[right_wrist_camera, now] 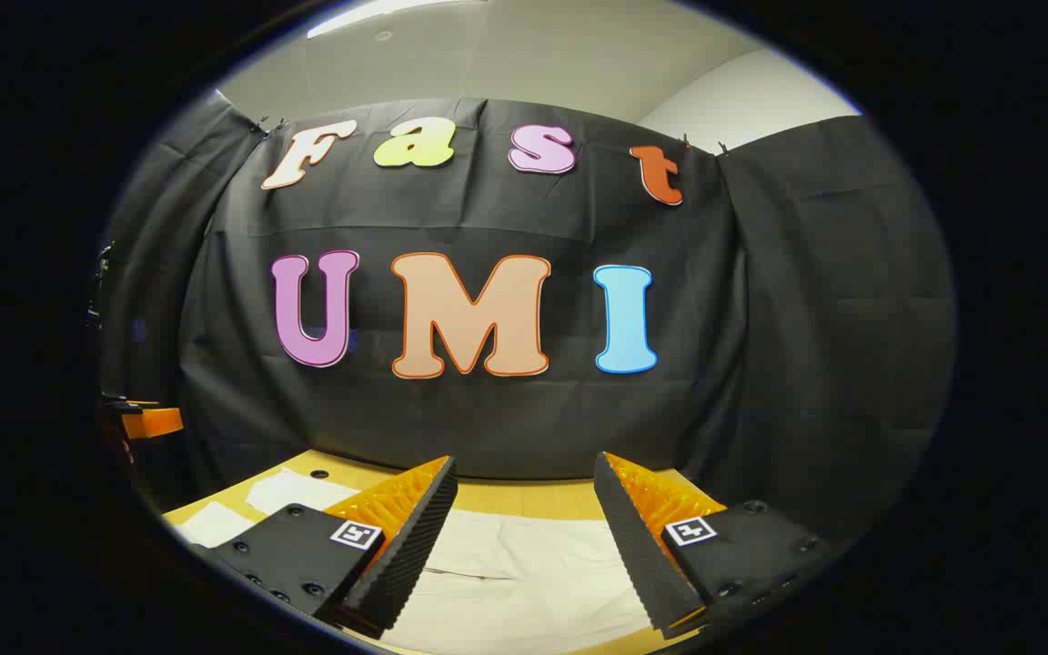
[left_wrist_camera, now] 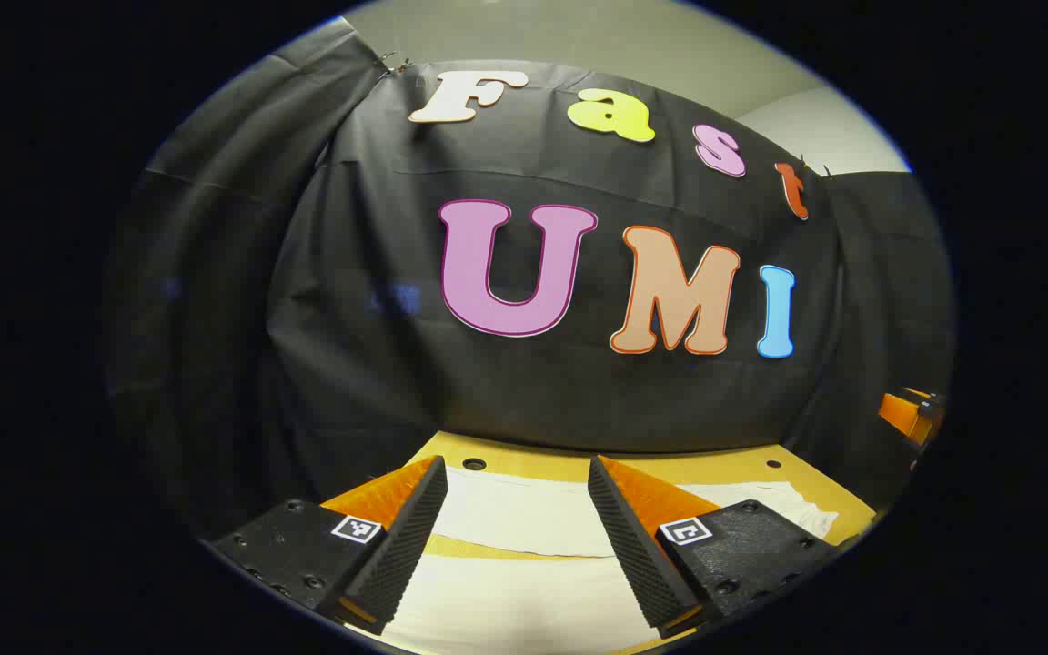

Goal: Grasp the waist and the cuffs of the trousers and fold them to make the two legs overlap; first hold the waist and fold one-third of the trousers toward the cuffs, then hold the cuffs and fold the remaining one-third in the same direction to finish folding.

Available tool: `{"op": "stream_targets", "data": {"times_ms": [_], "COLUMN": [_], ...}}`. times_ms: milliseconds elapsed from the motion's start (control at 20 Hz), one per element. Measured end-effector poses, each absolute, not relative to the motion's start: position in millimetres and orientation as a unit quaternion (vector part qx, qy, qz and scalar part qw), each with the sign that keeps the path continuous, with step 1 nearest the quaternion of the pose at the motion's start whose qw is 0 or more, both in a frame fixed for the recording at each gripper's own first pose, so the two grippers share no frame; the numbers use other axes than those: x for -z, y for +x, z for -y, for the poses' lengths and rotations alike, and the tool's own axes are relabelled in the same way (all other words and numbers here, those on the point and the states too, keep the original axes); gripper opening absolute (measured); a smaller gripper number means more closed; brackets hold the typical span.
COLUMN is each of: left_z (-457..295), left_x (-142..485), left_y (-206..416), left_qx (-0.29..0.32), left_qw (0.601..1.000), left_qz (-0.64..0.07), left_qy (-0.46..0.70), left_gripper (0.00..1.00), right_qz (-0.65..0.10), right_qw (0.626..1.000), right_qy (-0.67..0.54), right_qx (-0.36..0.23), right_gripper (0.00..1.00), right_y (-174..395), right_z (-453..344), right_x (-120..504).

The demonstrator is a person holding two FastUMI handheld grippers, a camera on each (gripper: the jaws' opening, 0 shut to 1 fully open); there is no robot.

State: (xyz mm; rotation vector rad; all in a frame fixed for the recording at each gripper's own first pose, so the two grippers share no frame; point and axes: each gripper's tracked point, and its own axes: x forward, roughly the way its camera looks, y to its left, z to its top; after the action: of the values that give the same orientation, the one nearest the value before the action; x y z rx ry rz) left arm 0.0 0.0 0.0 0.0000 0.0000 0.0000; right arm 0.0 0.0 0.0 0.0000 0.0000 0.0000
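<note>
Trousers, pale and cream-coloured, lie spread flat on my yellow wooden table, reaching under both cameras. My left gripper hovers above the cloth, fingers spread wide and holding nothing. My right gripper hangs over the fabric too, likewise gaping and empty. Far off at each view's edge I glimpse the other gripper.

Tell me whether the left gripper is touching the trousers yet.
Cannot tell. In the left gripper view the left gripper has its jaws open over the pale trousers, but the fingertips run out of sight at the bottom, so neither contact nor gap shows.
</note>
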Motion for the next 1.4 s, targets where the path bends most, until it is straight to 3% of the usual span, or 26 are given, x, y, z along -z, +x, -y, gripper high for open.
{"op": "stream_targets", "data": {"times_ms": [850, 1100, 1400], "left_z": [-37.0, -70.8, -92.6], "left_x": [33.3, 67.5, 136.7], "left_y": [-16.4, -27.6, -41.0], "left_qx": [0.004, 0.033, 0.107], "left_qw": [0.999, 0.994, 0.967], "left_qz": [-0.043, -0.096, -0.212], "left_qy": [-0.001, 0.030, 0.097], "left_gripper": [0.95, 0.95, 0.95], "right_qz": [-0.022, -0.035, -0.057], "right_qw": [1.000, 0.999, 0.998], "right_qy": [-0.004, -0.014, 0.011], "right_qx": [-0.003, -0.004, -0.006], "right_gripper": [0.97, 0.97, 0.97], "right_y": [-11.7, -10.9, -11.9], "right_z": [-20.0, -32.5, -47.6], "right_x": [16.2, 26.0, 46.4]}}
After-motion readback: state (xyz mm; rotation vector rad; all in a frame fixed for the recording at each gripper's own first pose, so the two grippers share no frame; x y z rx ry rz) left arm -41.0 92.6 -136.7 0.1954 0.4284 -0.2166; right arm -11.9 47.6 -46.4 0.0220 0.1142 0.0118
